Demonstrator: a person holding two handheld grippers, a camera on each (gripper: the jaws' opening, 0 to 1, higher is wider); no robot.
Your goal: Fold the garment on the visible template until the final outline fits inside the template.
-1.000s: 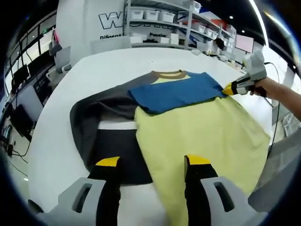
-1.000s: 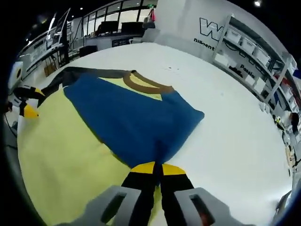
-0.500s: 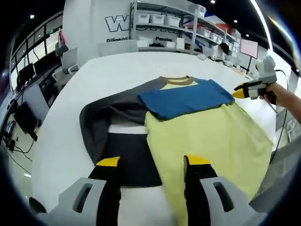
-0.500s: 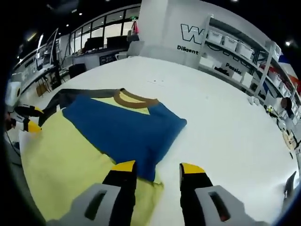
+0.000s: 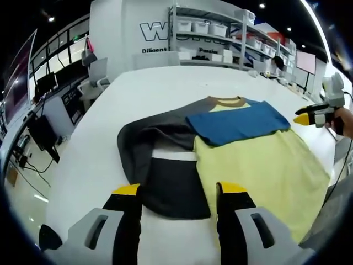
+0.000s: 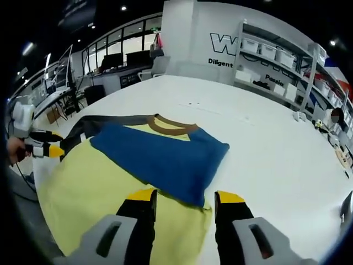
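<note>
- Yellow cloth makes up the body of the shirt, which lies flat on the white table in the left gripper view, with a blue sleeve folded across the chest and a grey sleeve doubled back on the other side.
- Left gripper hangs over the near hem with its jaws apart and empty.
- Right gripper shows at the far right edge, clear of the cloth.
- I judge the sleeves done; the next move calls for gripping the hem and folding the body toward the collar.
- Wall lettering reads "W", "Diligent", "Passi", all cut off.
- Right gripper view: right gripper is open and empty just above the blue sleeve; left gripper sits beyond the shirt.
- Wall shows "W", "Diligent", "Passio".
</note>
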